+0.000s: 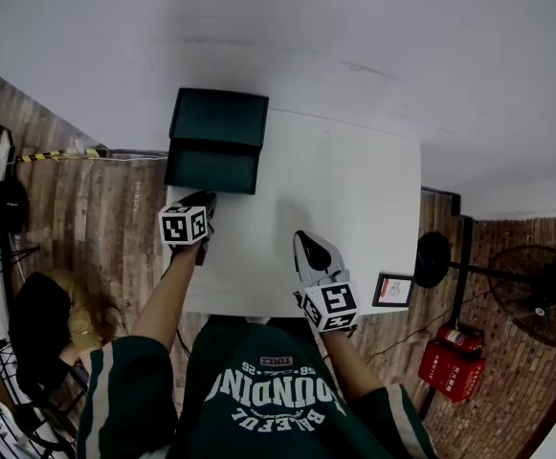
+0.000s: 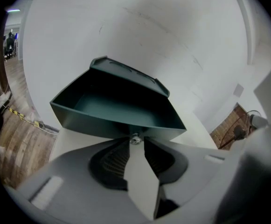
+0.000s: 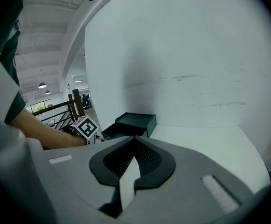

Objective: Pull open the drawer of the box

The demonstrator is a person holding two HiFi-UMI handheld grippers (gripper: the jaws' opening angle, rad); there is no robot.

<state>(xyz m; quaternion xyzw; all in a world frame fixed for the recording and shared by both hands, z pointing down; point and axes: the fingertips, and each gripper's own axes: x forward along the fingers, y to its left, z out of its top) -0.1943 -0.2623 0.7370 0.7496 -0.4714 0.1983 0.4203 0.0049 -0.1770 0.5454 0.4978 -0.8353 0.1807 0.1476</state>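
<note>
- The pull looks well along or nearly done: the drawer (image 1: 211, 172) stands out from the near side of the box (image 1: 218, 118), and the left gripper view looks down into its bare inside.
- The box sits at the far left corner of the worktop (image 1: 354, 208), with the drawer front facing the person.
- The left gripper (image 1: 201, 201) is at the drawer front, clenched on the small metal knob (image 2: 135, 139) in the middle of that front; its jaws meet on it at the tips.
- The right gripper (image 1: 303, 244) is over the near middle of the worktop, well apart from the box, with its jaws pressed together on nothing (it takes no part in the pull).
- Next move, as I judge it: if the drawer has travel left, draw the knob straight toward the near edge, level with the worktop, so the drawer doesn't tilt or drag the light box along. The right gripper could steady the box if it slides. If the drawer is out far enough, let go of the knob and back away.
- The risk I see is the small knob slipping from the jaw tips.
- Count: one box, one drawer, one knob, two grippers, one worktop.
- Off the worktop, to the right: one fan (image 1: 534, 293) on the floor.
</note>
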